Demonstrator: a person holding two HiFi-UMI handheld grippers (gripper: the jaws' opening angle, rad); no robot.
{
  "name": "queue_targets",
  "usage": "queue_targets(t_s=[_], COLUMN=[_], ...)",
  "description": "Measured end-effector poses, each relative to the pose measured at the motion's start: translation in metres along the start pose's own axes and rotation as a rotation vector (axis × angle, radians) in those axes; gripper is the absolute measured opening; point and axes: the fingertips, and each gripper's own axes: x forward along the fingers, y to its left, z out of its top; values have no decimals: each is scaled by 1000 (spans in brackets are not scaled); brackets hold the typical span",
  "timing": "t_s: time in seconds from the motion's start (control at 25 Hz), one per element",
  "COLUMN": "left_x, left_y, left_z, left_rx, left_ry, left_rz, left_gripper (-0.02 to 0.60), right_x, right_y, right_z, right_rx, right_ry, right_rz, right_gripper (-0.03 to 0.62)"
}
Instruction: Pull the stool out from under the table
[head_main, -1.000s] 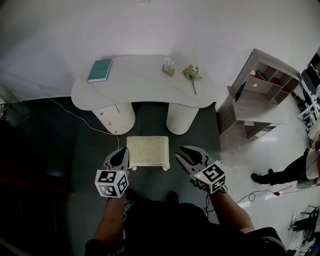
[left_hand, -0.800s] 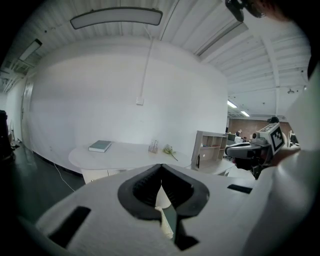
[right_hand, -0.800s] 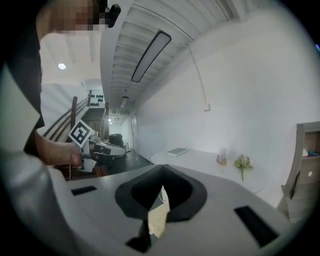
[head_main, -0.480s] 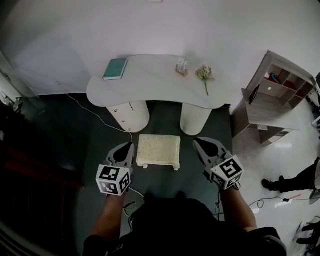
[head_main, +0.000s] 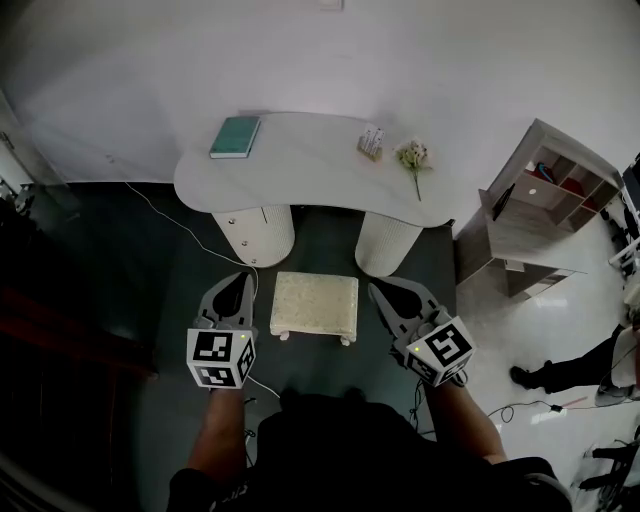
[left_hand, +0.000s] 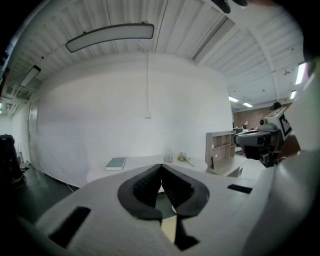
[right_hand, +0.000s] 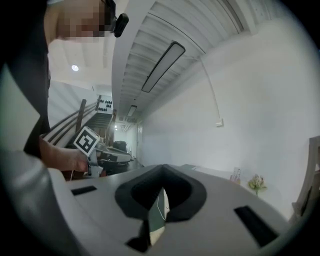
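Observation:
The cream rectangular stool (head_main: 314, 303) stands on the dark floor just in front of the white table (head_main: 300, 170), clear of its two round legs (head_main: 256, 234). My left gripper (head_main: 243, 279) hangs beside the stool's left edge, shut and empty. My right gripper (head_main: 379, 292) hangs beside the stool's right edge, also shut and empty. Neither touches the stool. In the left gripper view the gripper (left_hand: 161, 168) has its jaws closed together, pointing toward the table (left_hand: 145, 165). The right gripper view shows the same for the other gripper (right_hand: 162, 182), with nothing between its jaws.
On the table lie a green book (head_main: 236, 136), a small box (head_main: 372, 142) and a flower sprig (head_main: 414, 160). A wooden shelf unit (head_main: 535, 215) stands to the right. A white cable (head_main: 170, 215) runs over the floor. A person's legs (head_main: 565, 368) show at the far right.
The right gripper's jaws have closed from slightly apart. Both grippers shifted a little beside the stool; the stool has kept its place before the table legs.

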Motion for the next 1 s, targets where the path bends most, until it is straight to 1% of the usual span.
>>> queue_targets(t_s=[0.08,0.16,0.28,0.44,0.72,1.0], left_x=[3,7,11,11,8,-2], left_y=[-1,-1,5,13,14,14], left_z=[-2,-3,-2,-10,-24,-30], left_rx=[-8,-23,-38,-37,-66,-87], left_ry=[-3,-3,-9,13,35,47], left_rz=[-33,-60,-81,-74,-62,-51], left_gripper=[9,9,9,9,9,9], right_x=[2,2,6,11,7,6], right_y=[-1,-8,-14,-10,-9,0], right_z=[-2,-8,-15,-20,-31,-26], right_rx=[9,10,15,37,39,43], right_ry=[1,21,34,39,58,50], right_rz=[-15,-49,-82,-85,-83,-67], right_gripper=[3,3,3,3,3,3])
